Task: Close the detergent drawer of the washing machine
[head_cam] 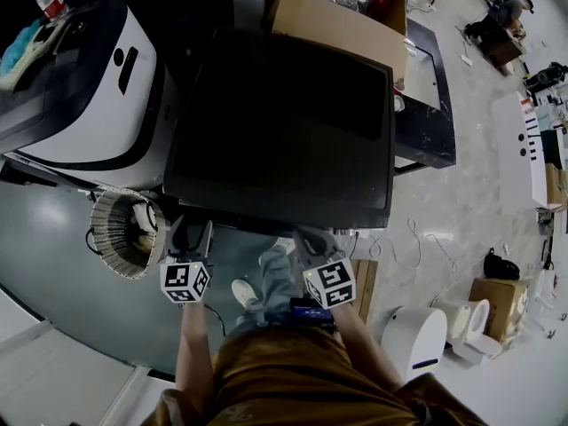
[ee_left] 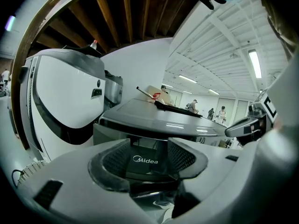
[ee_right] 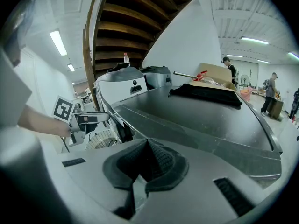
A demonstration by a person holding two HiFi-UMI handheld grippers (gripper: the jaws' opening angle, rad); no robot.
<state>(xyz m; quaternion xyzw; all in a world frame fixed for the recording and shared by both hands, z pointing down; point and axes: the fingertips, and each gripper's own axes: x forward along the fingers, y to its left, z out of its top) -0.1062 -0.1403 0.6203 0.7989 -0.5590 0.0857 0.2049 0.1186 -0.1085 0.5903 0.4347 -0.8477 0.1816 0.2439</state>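
Observation:
The dark grey washing machine [head_cam: 284, 114] fills the middle of the head view, seen from above. Both grippers are at its front edge. In the left gripper view the dark detergent drawer front [ee_left: 144, 161], marked Midea, sits just under the machine's lid. My left gripper [ee_left: 148, 168] is open, its pads [ee_left: 112, 161] either side of that front; I cannot tell if they touch it. My right gripper [ee_right: 145, 166] is shut with nothing in it, held over the lid's front right [ee_right: 196, 115]. The drawer is hidden in the head view.
A white appliance [head_cam: 89, 87] stands close at the machine's left. A round ribbed basket [head_cam: 124, 233] sits on the floor by my left gripper [head_cam: 189, 238]. A cardboard box [head_cam: 342, 16] rests at the machine's back. A white unit [head_cam: 413, 340] stands at lower right.

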